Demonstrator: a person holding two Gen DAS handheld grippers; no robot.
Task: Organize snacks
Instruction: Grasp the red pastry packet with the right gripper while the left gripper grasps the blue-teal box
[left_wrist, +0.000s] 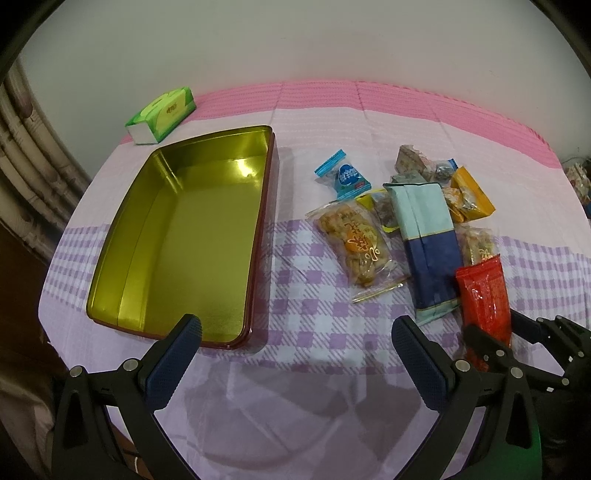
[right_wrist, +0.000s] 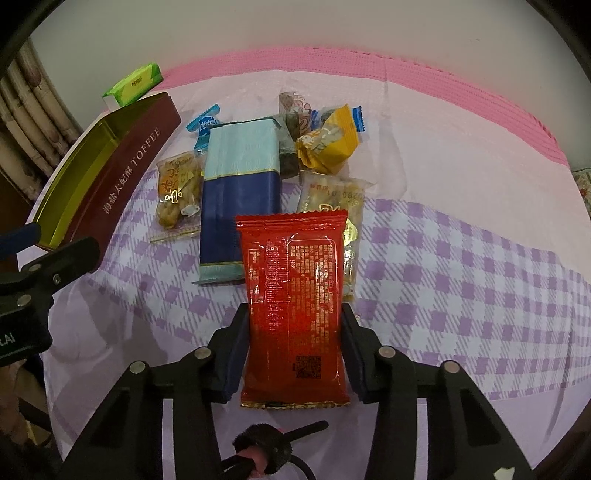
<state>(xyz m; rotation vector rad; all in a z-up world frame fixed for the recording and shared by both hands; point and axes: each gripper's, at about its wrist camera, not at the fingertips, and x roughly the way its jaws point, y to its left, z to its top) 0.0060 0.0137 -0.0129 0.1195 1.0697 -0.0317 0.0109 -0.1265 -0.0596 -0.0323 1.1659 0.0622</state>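
Red snack packet (right_wrist: 293, 314) sits clamped between my right claw (right_wrist: 294, 354) fingers, long axis pointing straight ahead, tin (left_wrist: 177, 236) off to its left and nearer my left claw (left_wrist: 295, 363), which hangs spread, holding nothing.

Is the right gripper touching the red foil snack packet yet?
Touching. In the right wrist view, both fingers of the right gripper press against the long edges of the red foil snack packet, with no gap either side.
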